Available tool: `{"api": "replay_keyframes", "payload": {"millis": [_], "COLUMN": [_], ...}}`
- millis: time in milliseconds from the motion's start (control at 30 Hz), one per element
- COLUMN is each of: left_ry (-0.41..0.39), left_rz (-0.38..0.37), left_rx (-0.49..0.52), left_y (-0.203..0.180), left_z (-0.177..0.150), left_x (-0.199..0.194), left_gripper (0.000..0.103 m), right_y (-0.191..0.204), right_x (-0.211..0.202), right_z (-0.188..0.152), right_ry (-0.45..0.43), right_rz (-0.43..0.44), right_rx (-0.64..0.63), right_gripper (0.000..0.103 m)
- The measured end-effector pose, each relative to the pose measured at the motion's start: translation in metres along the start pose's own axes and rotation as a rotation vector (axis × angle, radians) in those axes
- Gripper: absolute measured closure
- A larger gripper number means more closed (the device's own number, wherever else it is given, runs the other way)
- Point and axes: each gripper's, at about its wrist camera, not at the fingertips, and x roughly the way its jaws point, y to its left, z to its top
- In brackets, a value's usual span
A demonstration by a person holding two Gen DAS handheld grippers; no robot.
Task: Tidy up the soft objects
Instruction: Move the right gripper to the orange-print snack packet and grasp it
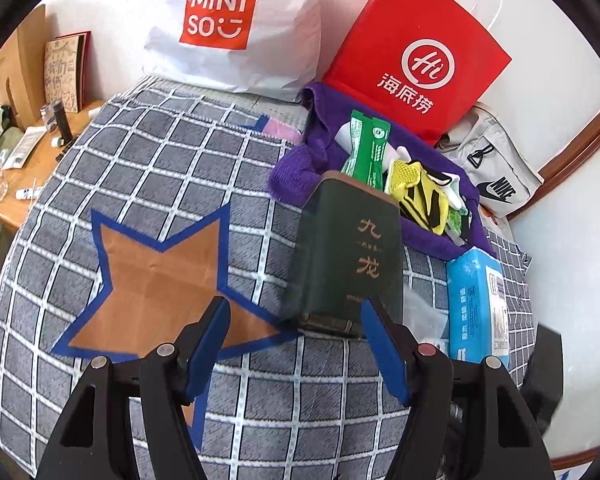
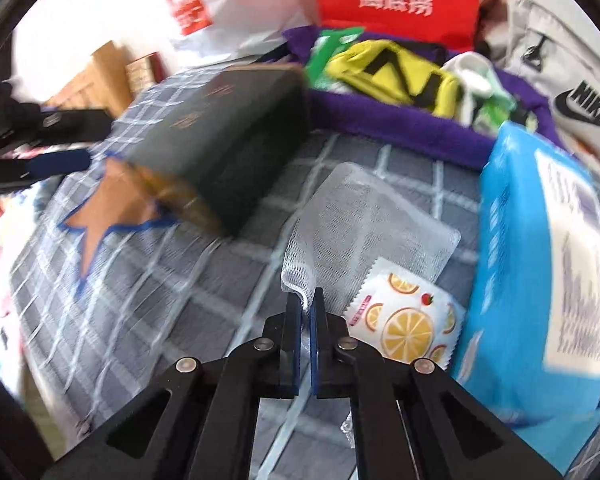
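My right gripper (image 2: pixel 306 296) is shut on the near corner of a white mesh pouch (image 2: pixel 364 220) that lies on the checked cloth (image 2: pixel 148 300). Beside the pouch sit an orange-printed sachet (image 2: pixel 408 320) and a blue tissue pack (image 2: pixel 540 260). My left gripper (image 1: pixel 296 312) stands open at the near end of a dark green box (image 1: pixel 348 248); its right finger is by the box's corner and nothing is gripped. Behind the box, a purple towel (image 1: pixel 296 172) carries a green packet (image 1: pixel 366 148) and yellow-black fabric pieces (image 1: pixel 420 192). The tissue pack (image 1: pixel 476 300) is right of the box.
A red paper bag (image 1: pixel 416 56), a white shopping bag (image 1: pixel 228 28) and a grey sports bag (image 1: pixel 496 172) stand along the back wall. A brown star patch (image 1: pixel 160 280) marks the cloth at left. A cluttered wooden desk (image 1: pixel 28 160) borders the left edge.
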Motion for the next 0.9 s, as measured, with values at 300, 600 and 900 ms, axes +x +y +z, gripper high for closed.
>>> {"api": "replay_keyframes", "payload": {"millis": [300, 600, 900], "left_ry": [0.009, -0.01, -0.014], "left_rz": [0.028, 0.036, 0.054], "left_rx": [-0.001, 0.015, 0.031], "left_y": [-0.004, -0.012, -0.016], "left_z": [-0.028, -0.056, -0.077], "left_x": [-0.016, -0.039, -0.046], "left_gripper": [0.037, 0.037, 0.037], "right_y": [0.024, 0.02, -0.01], "right_x": [-0.029, -0.08, -0.059], "right_z": [-0.06, -0.088, -0.072], "right_ry": [0.079, -0.061, -0.121], "right_rz": [0.192, 0.168, -0.025], "right_rx": [-0.067, -0.063, 0.045], "right_gripper": [0.098, 0.049, 0.029]}}
